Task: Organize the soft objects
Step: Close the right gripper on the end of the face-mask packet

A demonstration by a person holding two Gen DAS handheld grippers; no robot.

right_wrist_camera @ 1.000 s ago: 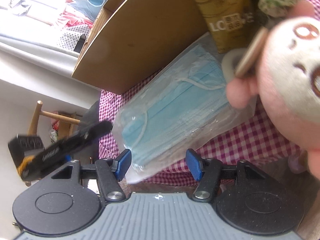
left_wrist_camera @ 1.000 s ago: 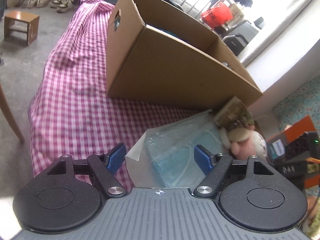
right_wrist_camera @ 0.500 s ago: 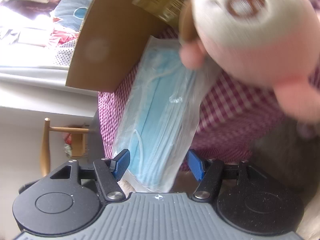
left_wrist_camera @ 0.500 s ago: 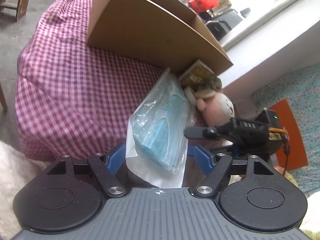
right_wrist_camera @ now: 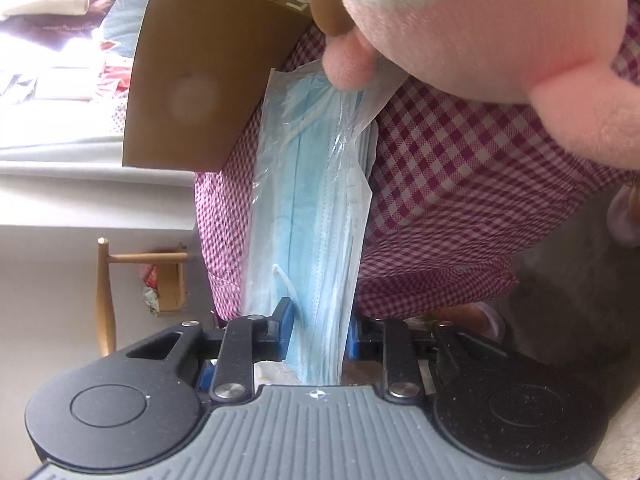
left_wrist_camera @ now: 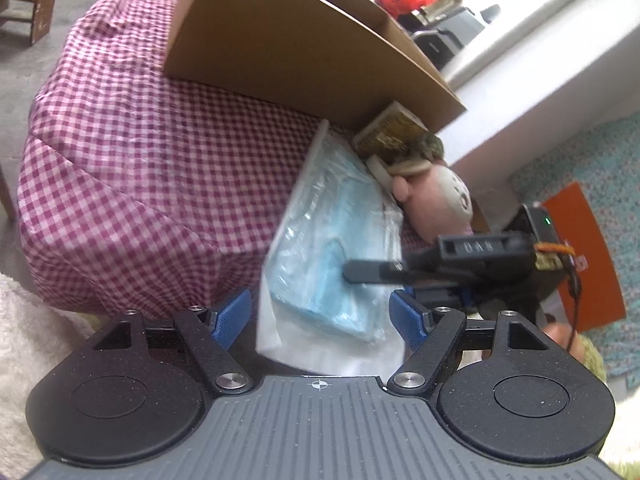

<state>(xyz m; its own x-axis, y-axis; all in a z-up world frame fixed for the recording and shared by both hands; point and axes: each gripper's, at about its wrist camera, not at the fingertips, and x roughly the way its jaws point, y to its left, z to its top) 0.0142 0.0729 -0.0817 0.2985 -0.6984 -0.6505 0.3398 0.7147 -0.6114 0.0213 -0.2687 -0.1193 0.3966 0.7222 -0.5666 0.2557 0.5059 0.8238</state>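
The left gripper point(left_wrist_camera: 320, 316) hung with jaws apart. At its two o'clock, the right gripper point(right_wrist_camera: 318, 332) had closed its jaws on the mask pack point(left_wrist_camera: 336, 240), overhanging the checked tabletop point(left_wrist_camera: 140, 168); lifting toward the cardboard box point(left_wrist_camera: 288, 40) seemed next.

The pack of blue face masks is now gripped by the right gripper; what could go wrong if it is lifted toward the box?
1. The right gripper pinches the mask pack only at its near end, so the slippery wrapper may slide out.
2. The pink plush toy rests on the pack's far end; lifting could drag it off the checkered cloth.
3. The gold carton leans close to the cardboard box and might topple.
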